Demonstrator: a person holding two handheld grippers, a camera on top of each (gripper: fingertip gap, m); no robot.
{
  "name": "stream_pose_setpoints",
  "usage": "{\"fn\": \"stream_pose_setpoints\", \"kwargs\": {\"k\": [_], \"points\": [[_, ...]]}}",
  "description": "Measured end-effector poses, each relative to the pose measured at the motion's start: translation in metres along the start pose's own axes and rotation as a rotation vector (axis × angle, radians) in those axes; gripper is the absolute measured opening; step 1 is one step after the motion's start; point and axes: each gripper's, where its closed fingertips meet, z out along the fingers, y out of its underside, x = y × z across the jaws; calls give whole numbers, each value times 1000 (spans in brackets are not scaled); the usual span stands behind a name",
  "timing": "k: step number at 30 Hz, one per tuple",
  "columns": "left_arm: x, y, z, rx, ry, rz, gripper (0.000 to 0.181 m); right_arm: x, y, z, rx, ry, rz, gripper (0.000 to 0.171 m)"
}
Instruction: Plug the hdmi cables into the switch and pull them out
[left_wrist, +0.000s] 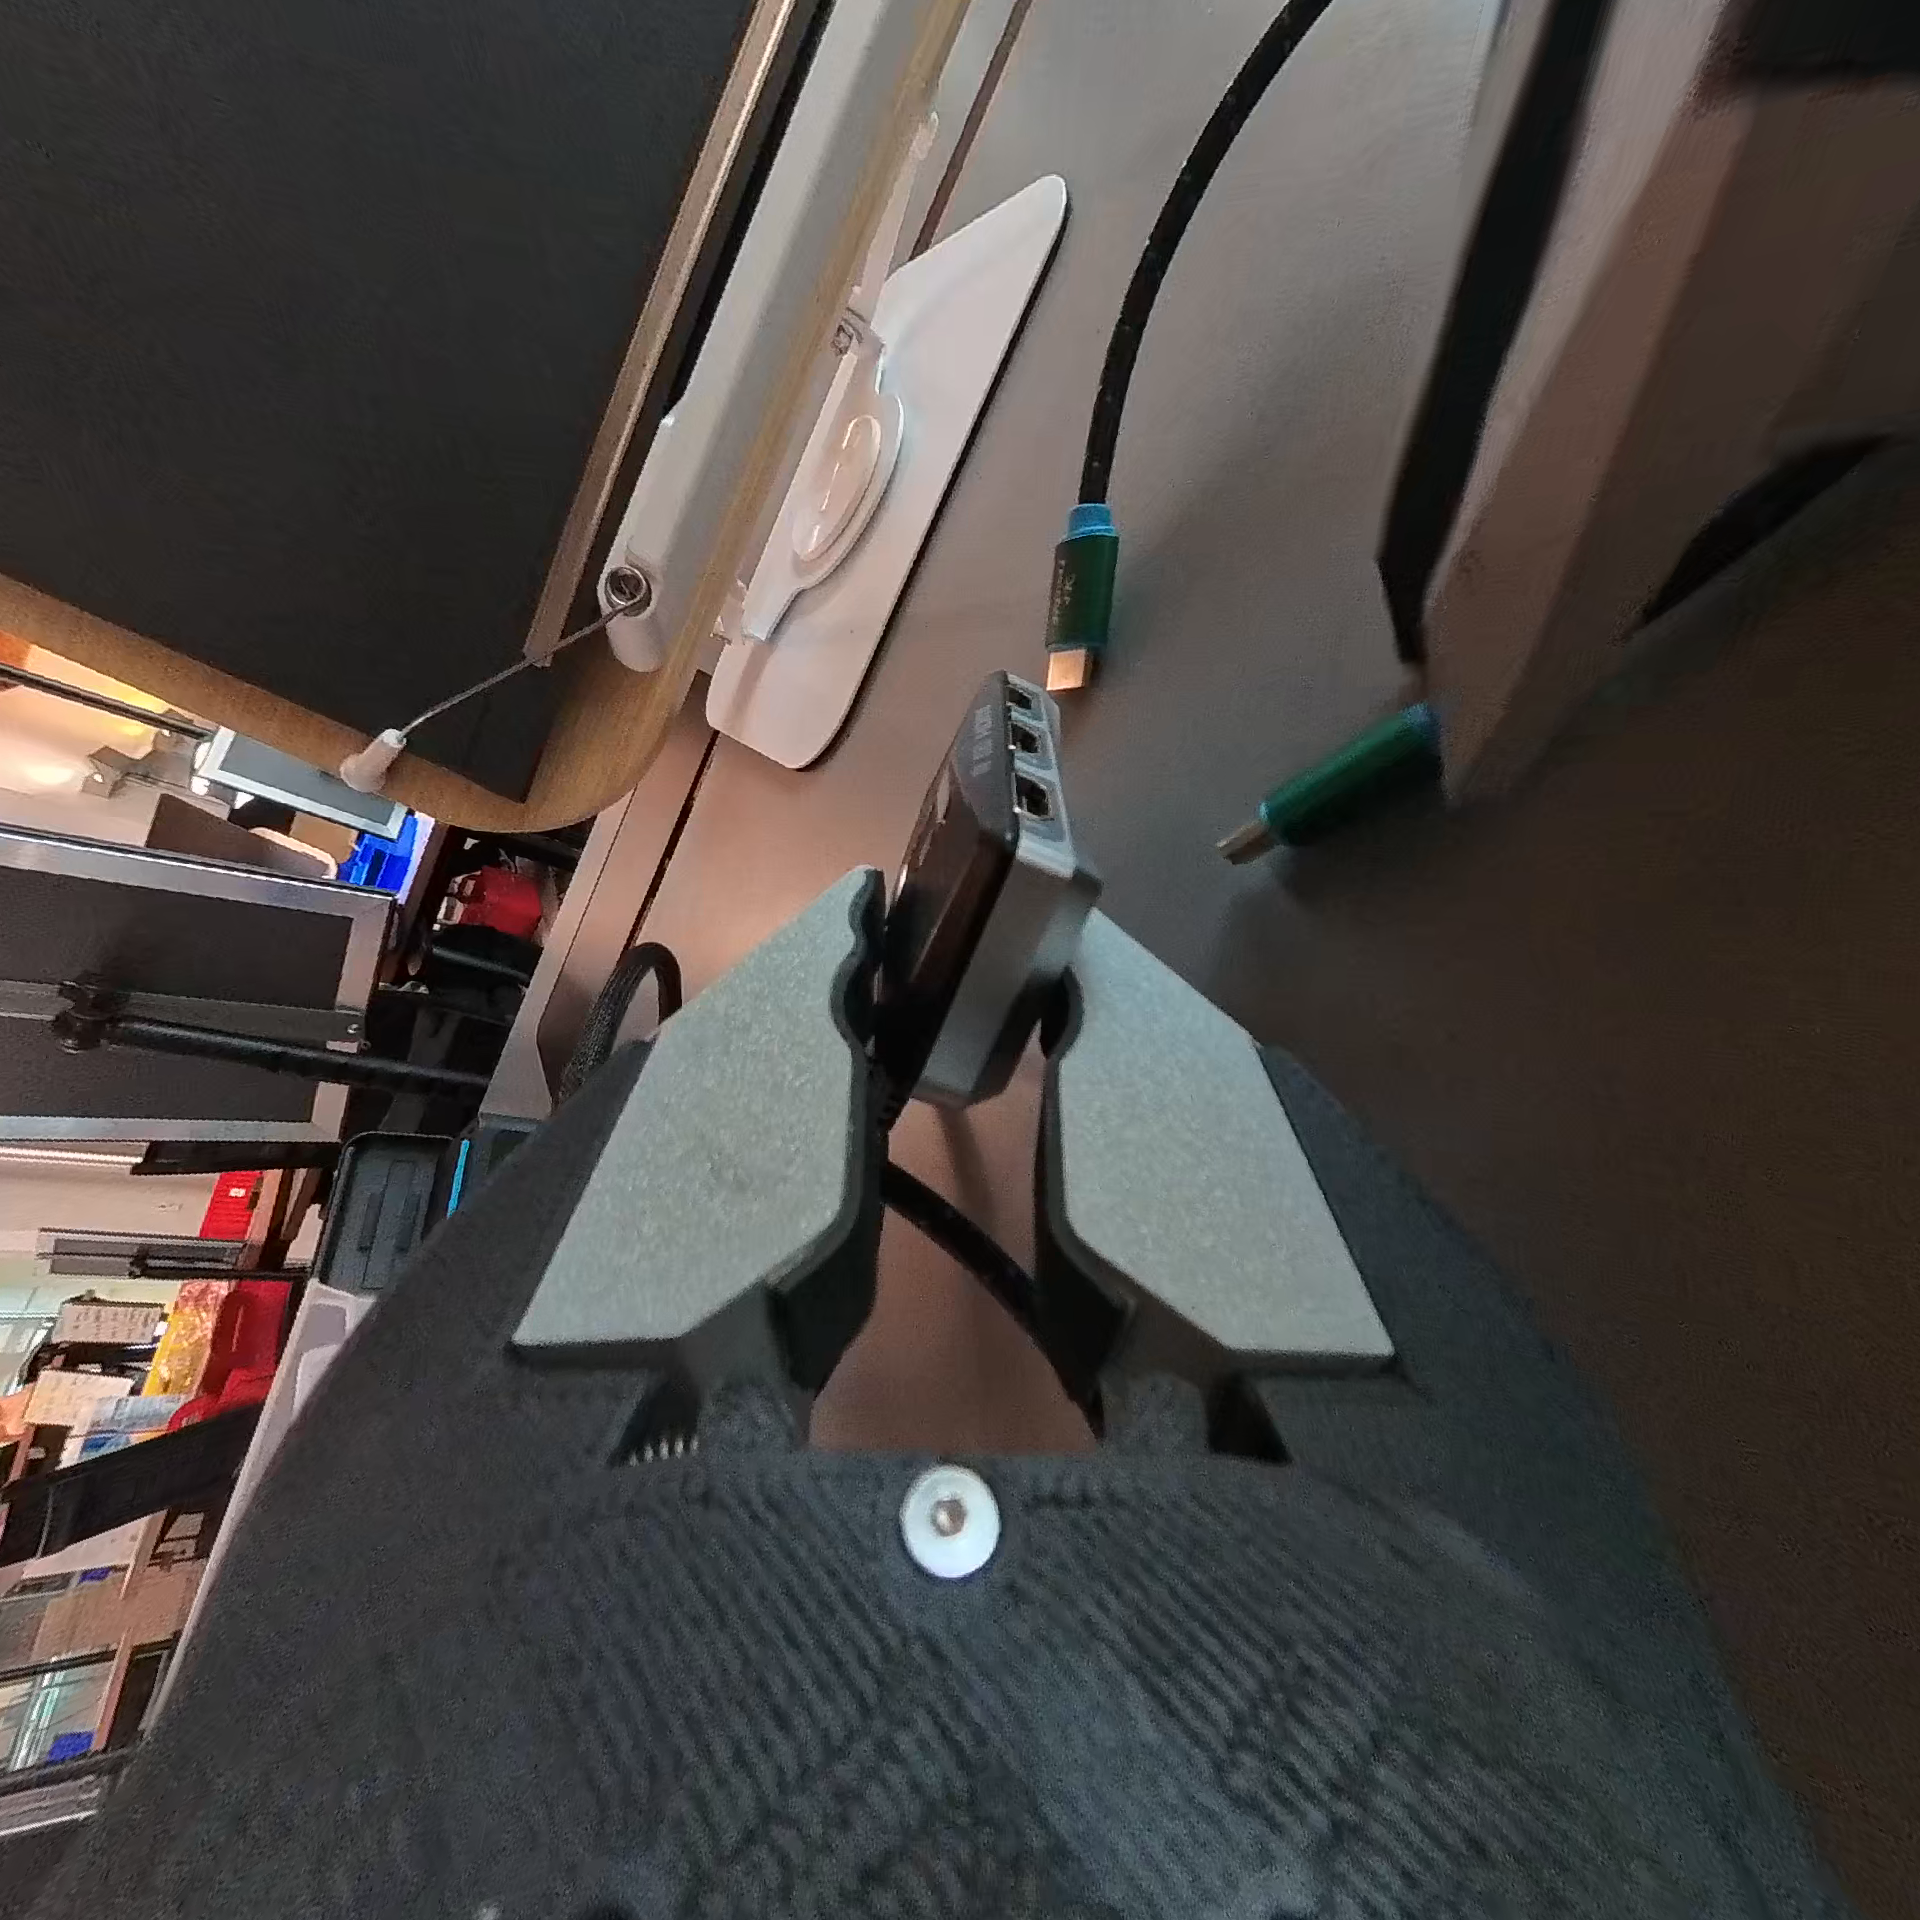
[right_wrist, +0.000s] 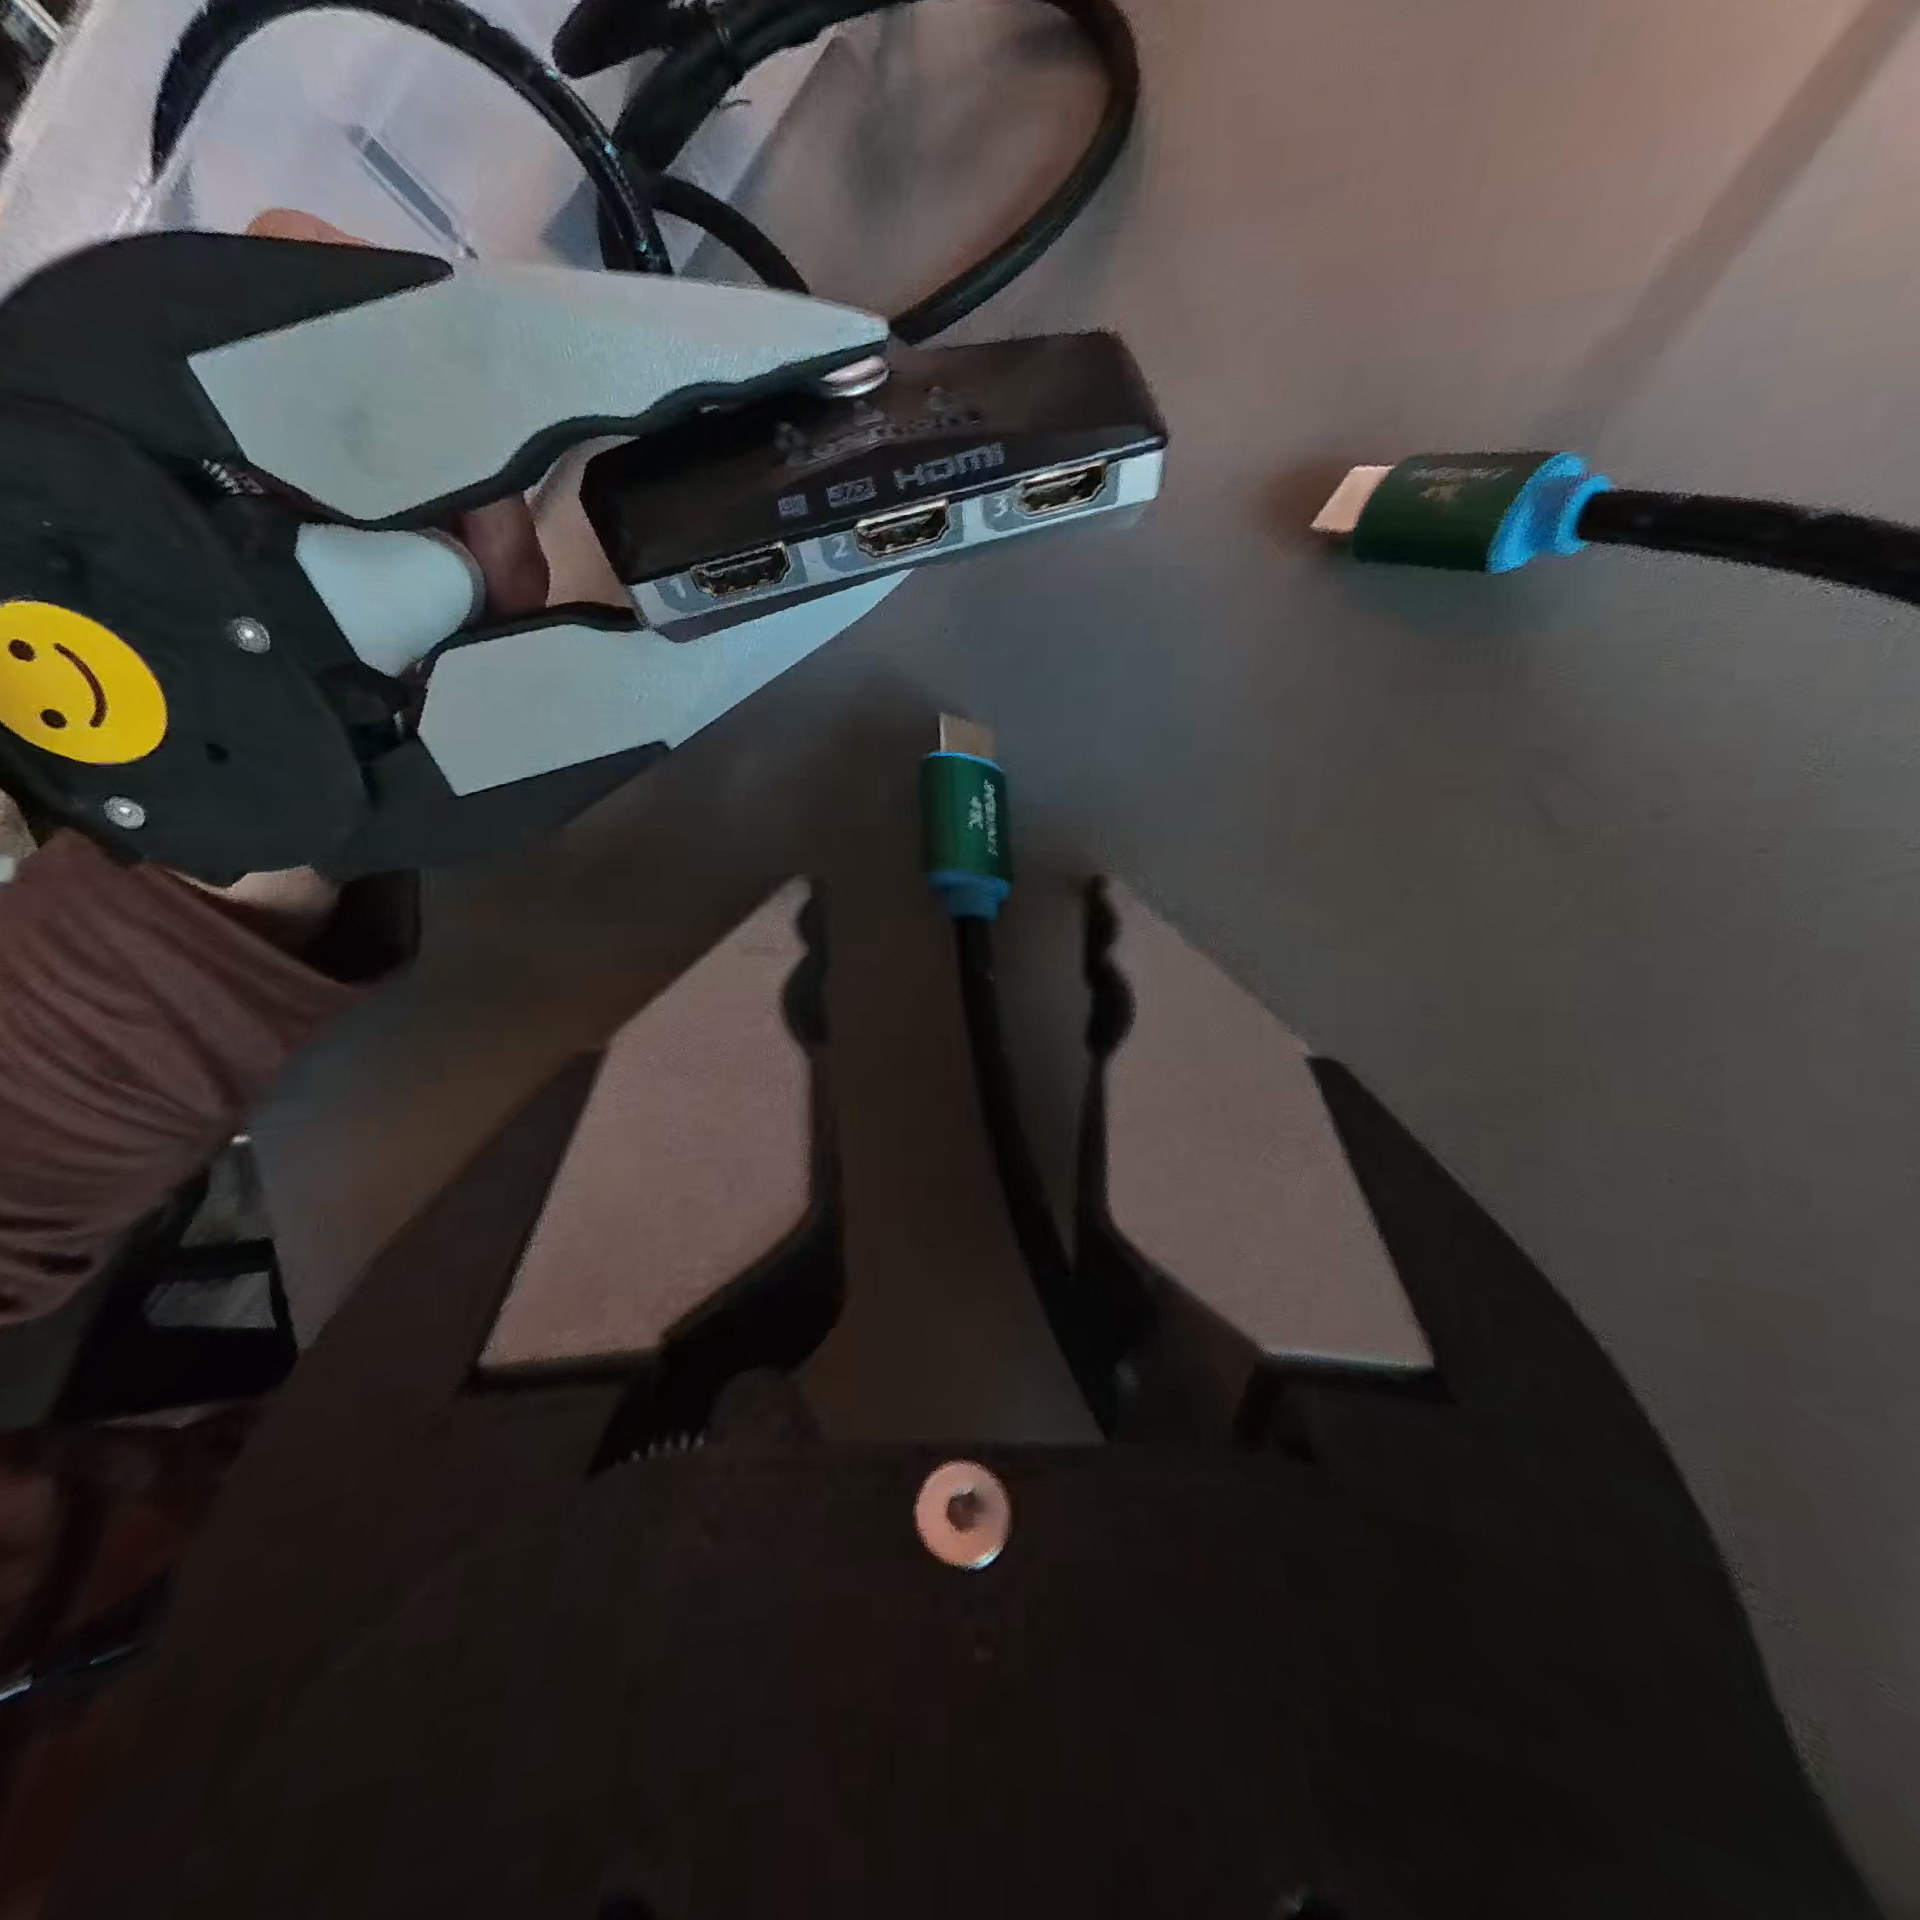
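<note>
While the left gripper clamps the switch, both HDMI plugs lie unplugged on the table.
Left wrist view: the switch is held tilted above the dark tabletop, its three ports empty; one green plug lies just beyond it, another off to the right. Right wrist view: the right gripper stands open, fingers either side of the near cable, not touching it; the far plug lies apart, facing the switch.

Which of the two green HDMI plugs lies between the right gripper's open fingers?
The green-shelled plug whose cable runs back between the right gripper fingers; the other plug lies off to the right.
</note>
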Motion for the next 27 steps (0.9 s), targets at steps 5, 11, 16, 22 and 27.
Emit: {"fn": "stream_pose_setpoints", "kwargs": {"k": [5, 11, 16, 22, 27], "points": [[1, 0, 0, 0, 4, -1, 27, -16, 9, 8, -36, -89, 8, 26], [2, 1, 1, -1, 5, 2, 27, -17, 13, 11, -58, -88, -38, 10], [2, 2, 1, -2, 2, 19, 27, -7, 12, 5, -60, 99, -299, 8], [8, 3, 2, -2, 12, 63, 26, -7, -12, -17, 76, 306, -608, 6], [17, -3, 1, 20, 20, 148, 27, -2, -25, -32, 89, 567, -914, 6]]}}
